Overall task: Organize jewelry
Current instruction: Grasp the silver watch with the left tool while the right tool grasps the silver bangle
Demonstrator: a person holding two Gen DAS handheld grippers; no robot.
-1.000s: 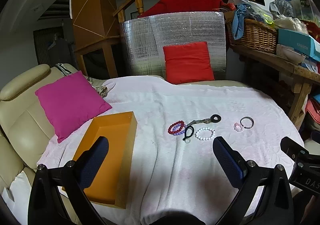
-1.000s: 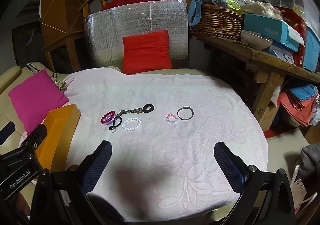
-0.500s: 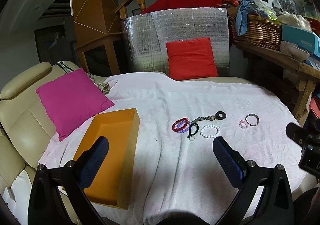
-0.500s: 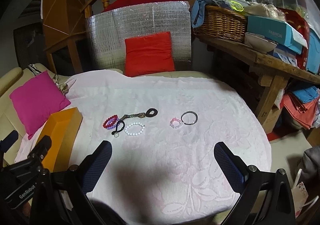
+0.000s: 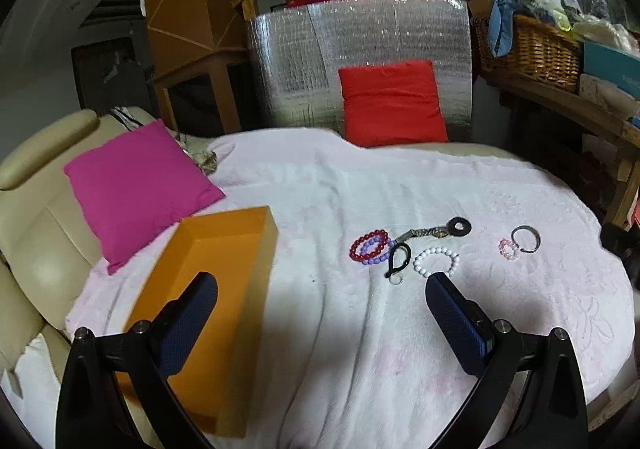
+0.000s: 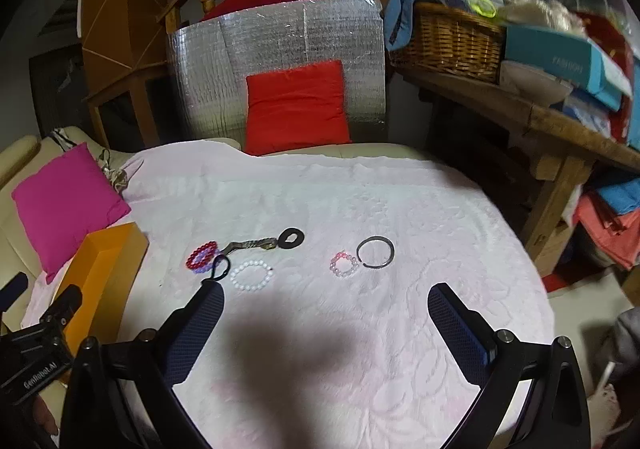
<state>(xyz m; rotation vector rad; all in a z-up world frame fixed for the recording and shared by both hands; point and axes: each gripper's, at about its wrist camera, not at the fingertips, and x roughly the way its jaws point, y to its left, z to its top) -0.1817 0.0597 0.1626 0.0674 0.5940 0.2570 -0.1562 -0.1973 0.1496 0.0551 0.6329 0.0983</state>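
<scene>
Both grippers are held above a pale pink embossed cloth (image 5: 360,329) that covers the work surface; what lies beneath the cloth cannot be determined. Left gripper (image 5: 320,285): jaws wide apart, holding nothing, its left finger over an open orange box (image 5: 224,281) that rests on the cloth's left part. Right gripper (image 6: 324,297): jaws wide apart, likewise holding nothing. The jewelry lies on the cloth in two groups, well apart from the box. Left group: a red bead bracelet (image 5: 362,241) overlapping a purple bead bracelet (image 5: 376,253); just beside them a black clasp (image 5: 399,259) with a small metal ring at its lower end; a white bead bracelet (image 5: 436,261) just right of the clasp; and a braided strap ending in a black disc (image 5: 460,226) behind these. Right group: a pink bead bracelet (image 6: 344,264) touching or nearly touching a dark open bangle (image 6: 375,252). In the right wrist view the left finger's tip sits in front of the clasp's lower end, with no contact evident. A magenta cushion (image 5: 136,185) lies on a cream sofa (image 5: 36,241) at the left edge; a red cushion (image 6: 296,109) leans against a silver foil panel (image 6: 280,37) at the rear. A wicker basket (image 6: 448,41) stands on a wooden shelf at the right.
</scene>
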